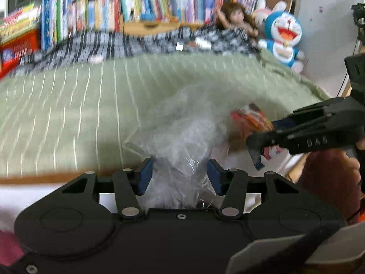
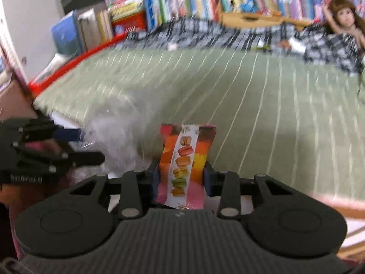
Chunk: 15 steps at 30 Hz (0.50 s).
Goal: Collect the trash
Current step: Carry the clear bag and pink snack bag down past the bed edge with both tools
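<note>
My left gripper (image 1: 180,178) is shut on a crumpled clear plastic bag (image 1: 182,137), held over the near edge of the green striped bed (image 1: 79,114). My right gripper (image 2: 182,178) is shut on a colourful macaron snack wrapper (image 2: 186,159), which stands upright between the blue pads. In the left wrist view the right gripper (image 1: 260,150) comes in from the right with the wrapper (image 1: 251,118) beside the bag's mouth. In the right wrist view the left gripper (image 2: 57,146) and the bag (image 2: 121,132) sit at the left. Small white scraps (image 1: 203,42) lie far back on the checked blanket.
A checked blanket (image 1: 127,43) covers the far side of the bed. Behind it runs a row of books (image 1: 136,6). A doll (image 1: 237,18) and a blue cat plush (image 1: 282,36) sit at the back right. A red rail (image 2: 75,59) edges the bed's left side.
</note>
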Motion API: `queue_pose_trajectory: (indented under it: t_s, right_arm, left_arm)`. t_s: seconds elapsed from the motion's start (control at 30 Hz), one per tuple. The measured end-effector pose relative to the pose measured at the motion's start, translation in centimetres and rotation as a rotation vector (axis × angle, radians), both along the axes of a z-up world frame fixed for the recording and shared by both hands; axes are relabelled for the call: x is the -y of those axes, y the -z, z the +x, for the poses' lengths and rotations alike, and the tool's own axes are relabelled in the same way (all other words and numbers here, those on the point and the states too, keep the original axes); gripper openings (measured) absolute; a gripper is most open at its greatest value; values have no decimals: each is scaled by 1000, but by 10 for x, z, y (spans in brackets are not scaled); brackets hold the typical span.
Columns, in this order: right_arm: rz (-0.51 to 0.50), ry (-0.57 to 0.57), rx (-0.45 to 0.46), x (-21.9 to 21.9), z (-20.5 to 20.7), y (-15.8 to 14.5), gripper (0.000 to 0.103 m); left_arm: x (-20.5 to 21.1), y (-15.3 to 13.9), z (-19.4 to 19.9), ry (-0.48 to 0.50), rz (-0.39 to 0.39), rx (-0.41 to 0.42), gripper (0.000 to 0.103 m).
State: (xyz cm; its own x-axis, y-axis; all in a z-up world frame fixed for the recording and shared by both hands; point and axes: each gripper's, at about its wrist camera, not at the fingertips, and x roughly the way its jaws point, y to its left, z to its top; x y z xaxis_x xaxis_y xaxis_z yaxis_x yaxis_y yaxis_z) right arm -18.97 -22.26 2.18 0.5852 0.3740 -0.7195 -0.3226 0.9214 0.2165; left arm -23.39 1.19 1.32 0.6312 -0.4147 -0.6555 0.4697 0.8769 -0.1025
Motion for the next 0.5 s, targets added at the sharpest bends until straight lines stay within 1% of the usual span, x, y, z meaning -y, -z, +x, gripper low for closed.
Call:
queue_pose_trajectory:
  t_s: [0.07, 0.1, 0.23, 0.37, 0.5]
  right_arm:
    - [3, -22, -41, -6, -6, 15, 43]
    - [2, -31, -59, -11, -11, 21, 43]
    - [-26, -76, -128, -27, -15, 51, 43]
    - [-81, -106, -175, -39, -16, 77, 43]
    - [-100, -116, -226, -42, -10, 97, 44]
  left_arm:
    - [-3, 10, -9, 1, 0, -51, 47]
    - [-3, 15, -13, 10, 9, -63, 46]
    - [3, 38, -22, 31, 65, -112, 46]
    - [8, 63, -20, 40, 82, -209, 46]
    - [8, 85, -13, 41, 117, -267, 46]
